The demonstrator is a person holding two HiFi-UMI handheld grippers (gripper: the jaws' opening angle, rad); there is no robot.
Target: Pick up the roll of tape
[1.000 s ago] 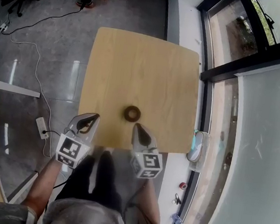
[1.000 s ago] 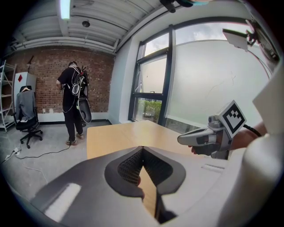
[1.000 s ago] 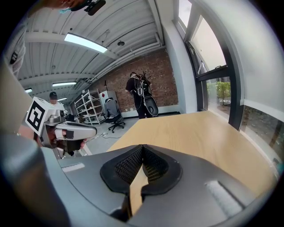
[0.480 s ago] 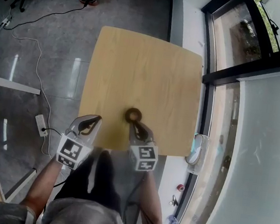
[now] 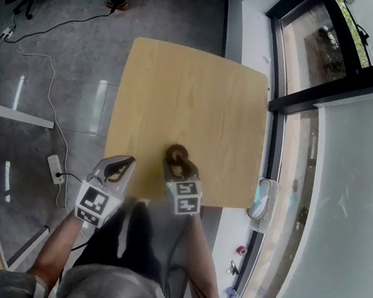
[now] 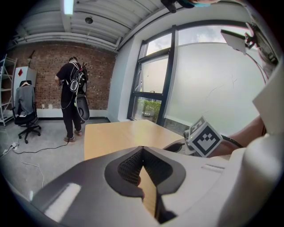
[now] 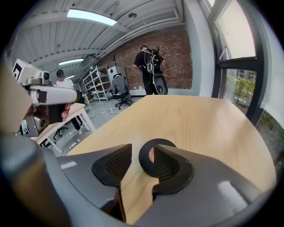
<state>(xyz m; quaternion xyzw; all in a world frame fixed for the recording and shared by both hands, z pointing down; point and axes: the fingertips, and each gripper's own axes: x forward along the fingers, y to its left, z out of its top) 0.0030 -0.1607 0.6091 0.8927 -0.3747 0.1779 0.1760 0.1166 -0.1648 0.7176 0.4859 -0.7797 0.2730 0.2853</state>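
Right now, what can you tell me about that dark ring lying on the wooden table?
It is a roll of tape: a small black ring with a reddish inner core, seen in the right gripper view. It lies flat on the pale wooden table, near the edge closest to the person. The right gripper is at it, its fingers opening, one finger covering the ring's right side. Nothing grips it yet.
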